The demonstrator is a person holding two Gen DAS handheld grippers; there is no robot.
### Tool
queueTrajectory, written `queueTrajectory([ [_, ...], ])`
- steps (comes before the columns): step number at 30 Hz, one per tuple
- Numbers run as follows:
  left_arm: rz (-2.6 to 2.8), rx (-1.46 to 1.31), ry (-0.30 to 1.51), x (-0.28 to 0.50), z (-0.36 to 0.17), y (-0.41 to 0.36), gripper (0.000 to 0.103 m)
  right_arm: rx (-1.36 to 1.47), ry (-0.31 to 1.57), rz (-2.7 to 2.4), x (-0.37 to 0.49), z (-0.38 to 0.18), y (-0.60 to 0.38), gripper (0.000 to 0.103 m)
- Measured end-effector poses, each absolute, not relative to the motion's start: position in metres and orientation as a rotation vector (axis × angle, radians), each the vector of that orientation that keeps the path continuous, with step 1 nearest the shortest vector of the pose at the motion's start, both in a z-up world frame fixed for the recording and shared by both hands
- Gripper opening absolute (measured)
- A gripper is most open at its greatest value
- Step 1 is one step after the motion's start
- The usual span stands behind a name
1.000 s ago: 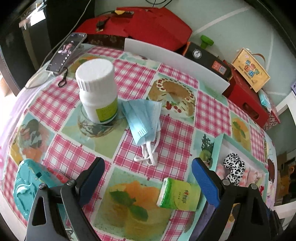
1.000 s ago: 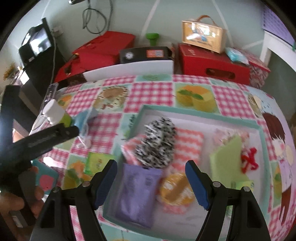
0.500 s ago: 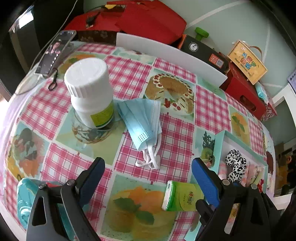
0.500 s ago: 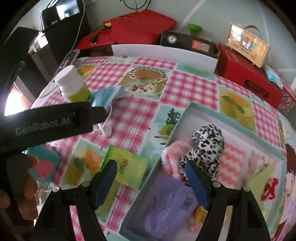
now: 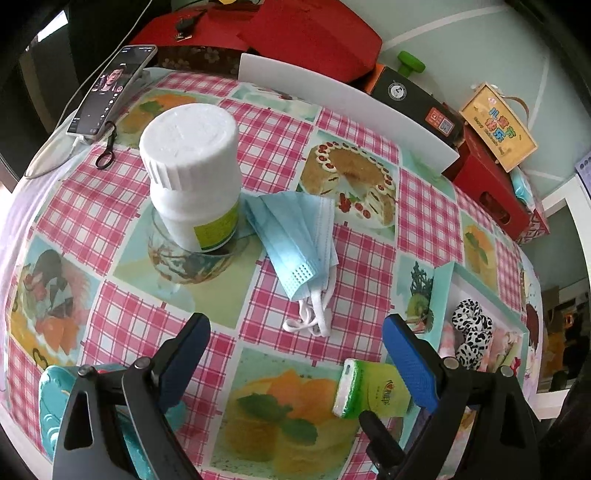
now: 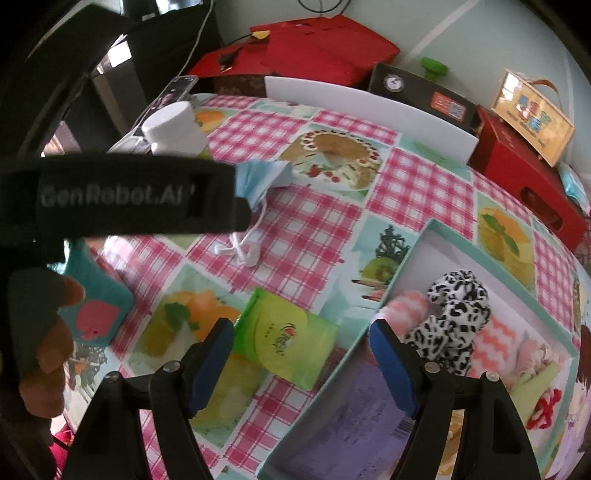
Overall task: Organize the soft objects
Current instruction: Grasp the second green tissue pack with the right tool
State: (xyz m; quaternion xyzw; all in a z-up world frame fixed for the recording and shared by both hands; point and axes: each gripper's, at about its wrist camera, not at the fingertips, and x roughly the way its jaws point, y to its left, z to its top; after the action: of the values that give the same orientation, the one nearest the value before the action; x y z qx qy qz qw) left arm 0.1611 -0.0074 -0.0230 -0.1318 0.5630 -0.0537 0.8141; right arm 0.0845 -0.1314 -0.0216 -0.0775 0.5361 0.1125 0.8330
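Note:
A folded blue face mask [image 5: 295,236] lies on the checked tablecloth beside a white pill bottle [image 5: 192,177]; it also shows in the right wrist view [image 6: 264,177]. A green tissue pack [image 6: 284,343] lies just left of the teal-rimmed box [image 6: 417,240]; it also shows in the left wrist view [image 5: 369,387]. The box holds a black-and-white scrunchie [image 6: 454,306], pink cloths and a purple packet [image 6: 354,417]. My left gripper [image 5: 295,362] is open and empty, near the mask's ear loops. My right gripper [image 6: 301,358] is open and empty, over the tissue pack.
A phone [image 5: 110,88] lies at the table's far left. A white board [image 5: 343,107], red boxes [image 5: 295,33] and a black box [image 5: 417,99] line the back edge. A teal pouch [image 6: 96,314] lies at the near left. The left tool's body [image 6: 122,199] crosses the right wrist view.
The right gripper has swung left from over the box to over the green tissue pack. The left gripper has moved slightly forward toward the mask and bottle. Both stayed open.

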Motion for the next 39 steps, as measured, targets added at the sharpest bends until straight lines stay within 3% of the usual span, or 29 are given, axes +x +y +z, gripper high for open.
queueTrajectory([
  [39,-0.123,-0.348,1.172,0.158,-0.017,0.002,0.095,-0.448,1.068,0.328,0.073,-0.030,-0.109,0.077],
])
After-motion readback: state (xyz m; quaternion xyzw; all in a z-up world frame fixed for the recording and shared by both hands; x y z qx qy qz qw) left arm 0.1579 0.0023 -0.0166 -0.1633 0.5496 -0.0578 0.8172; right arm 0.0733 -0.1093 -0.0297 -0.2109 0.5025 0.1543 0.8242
